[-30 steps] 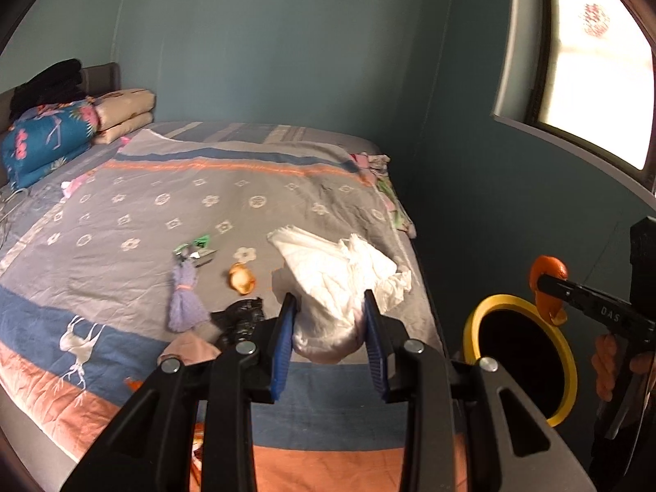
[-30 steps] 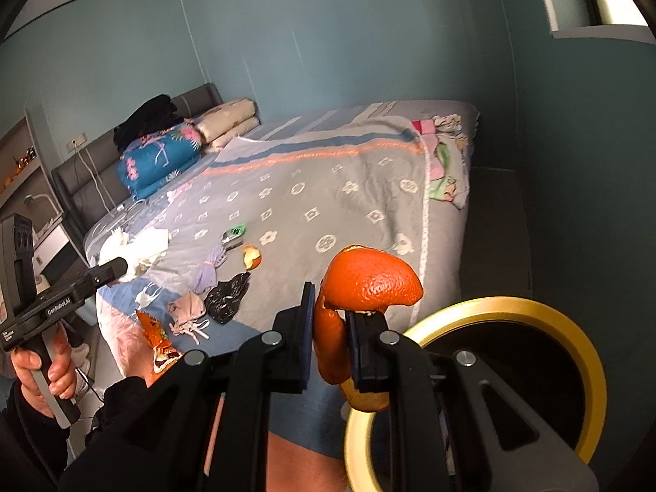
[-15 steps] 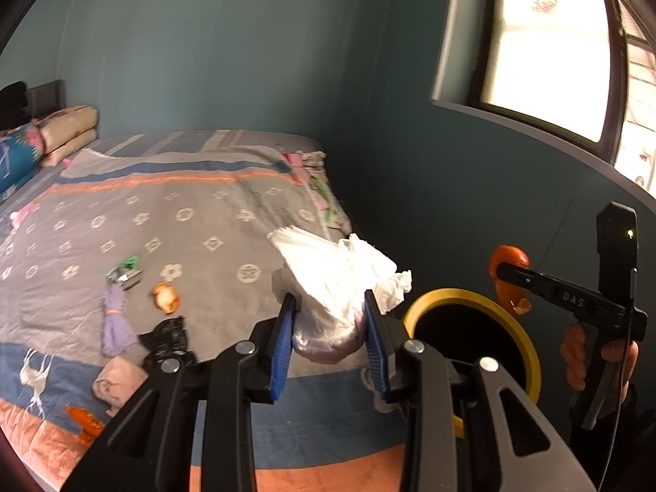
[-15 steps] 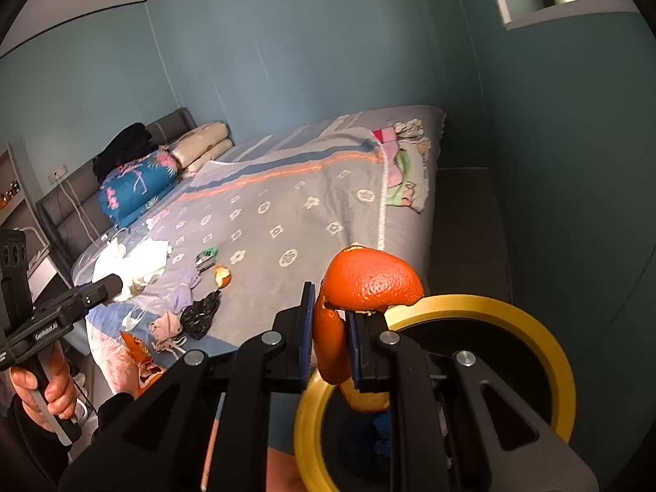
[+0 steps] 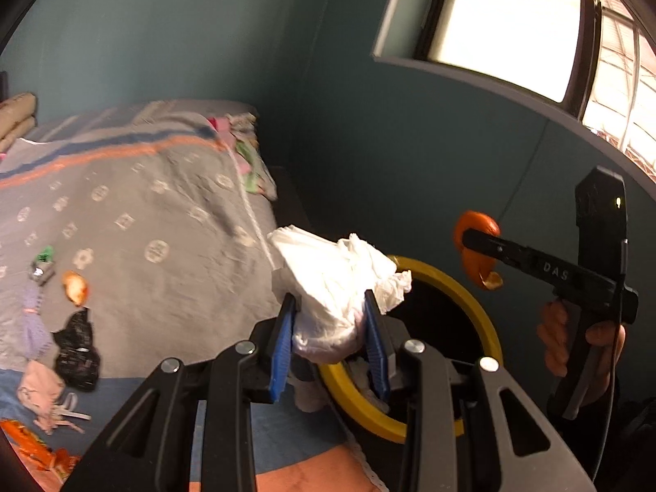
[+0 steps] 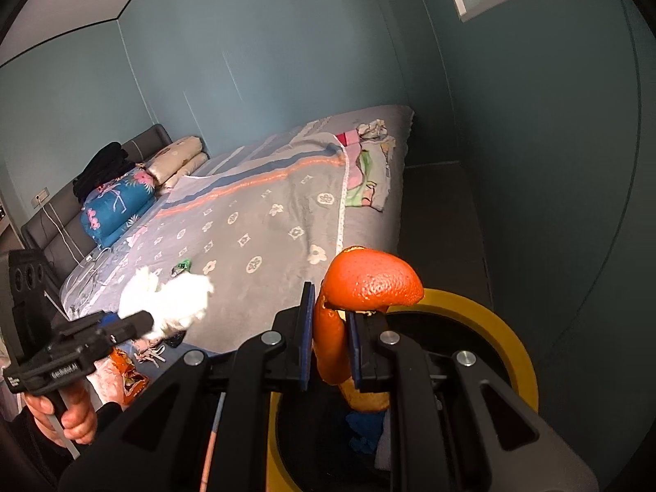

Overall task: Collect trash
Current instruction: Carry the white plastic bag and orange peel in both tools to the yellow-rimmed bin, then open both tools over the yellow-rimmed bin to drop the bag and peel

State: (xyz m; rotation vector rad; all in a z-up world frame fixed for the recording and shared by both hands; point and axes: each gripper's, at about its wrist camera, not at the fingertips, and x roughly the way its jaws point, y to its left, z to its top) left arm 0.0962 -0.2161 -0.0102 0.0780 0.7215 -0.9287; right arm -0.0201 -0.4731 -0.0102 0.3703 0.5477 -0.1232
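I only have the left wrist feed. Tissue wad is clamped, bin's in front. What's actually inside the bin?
Observer: From the right wrist view, the bin already holds something blue near the bottom.
Operator: Right gripper's grip on the peel?
Observer: The right gripper is shut on the orange peel, whose lower end hangs inside the yellow rim.
Operator: Anything at the head of the bed?
Observer: A blue floral pillow with dark clothing piled on top, against a grey headboard.

White tissue wad [image 5: 334, 287] between blue-padded jaws, above yellow-rimmed bin [image 5: 484, 328].
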